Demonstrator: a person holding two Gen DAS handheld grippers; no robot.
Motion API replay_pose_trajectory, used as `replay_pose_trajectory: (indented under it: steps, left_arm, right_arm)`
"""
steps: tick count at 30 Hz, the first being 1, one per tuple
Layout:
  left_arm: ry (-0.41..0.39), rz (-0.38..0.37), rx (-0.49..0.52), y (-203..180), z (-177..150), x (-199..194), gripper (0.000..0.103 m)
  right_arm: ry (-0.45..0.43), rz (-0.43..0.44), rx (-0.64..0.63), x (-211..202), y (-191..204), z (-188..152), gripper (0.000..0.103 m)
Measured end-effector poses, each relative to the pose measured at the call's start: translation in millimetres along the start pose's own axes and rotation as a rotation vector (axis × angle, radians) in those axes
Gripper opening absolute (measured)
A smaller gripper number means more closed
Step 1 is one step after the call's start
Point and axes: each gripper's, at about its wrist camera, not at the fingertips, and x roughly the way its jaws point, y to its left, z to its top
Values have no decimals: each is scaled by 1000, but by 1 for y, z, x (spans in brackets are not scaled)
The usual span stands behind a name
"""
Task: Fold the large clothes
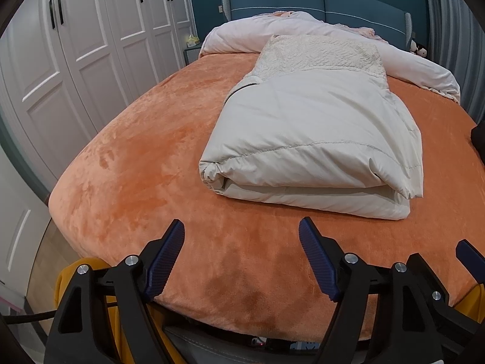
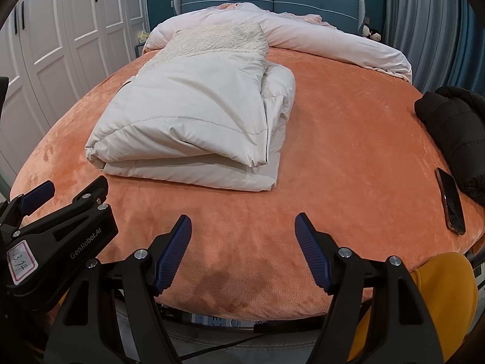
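Note:
A cream padded coat (image 1: 315,139) lies folded into a thick bundle in the middle of the orange bed cover (image 1: 145,163), its textured lining showing at the far end. The right wrist view shows the same coat (image 2: 194,127) to the left of centre. My left gripper (image 1: 241,227) hovers open over the bed's near edge, short of the coat, with nothing between its blue pads. My right gripper (image 2: 243,221) is also open and empty beside it, over the bed cover (image 2: 348,157). The left gripper's body (image 2: 60,230) appears at the left of the right wrist view.
A black padded jacket (image 2: 454,133) and a phone (image 2: 451,203) lie at the bed's right edge. A pale pink duvet (image 1: 303,30) is bunched against the blue headboard (image 1: 318,3). White wardrobe doors (image 1: 75,45) line the left wall. Yellow cloth (image 2: 445,297) shows below the grippers.

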Motion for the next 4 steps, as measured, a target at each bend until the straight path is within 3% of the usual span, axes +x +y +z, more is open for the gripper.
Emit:
replay_pose_trajectory:
  steps: [4]
  left_arm:
    - [9,-2,1,1,1,2,73]
  right_arm:
    - [3,-8,5,0,4,-2,68]
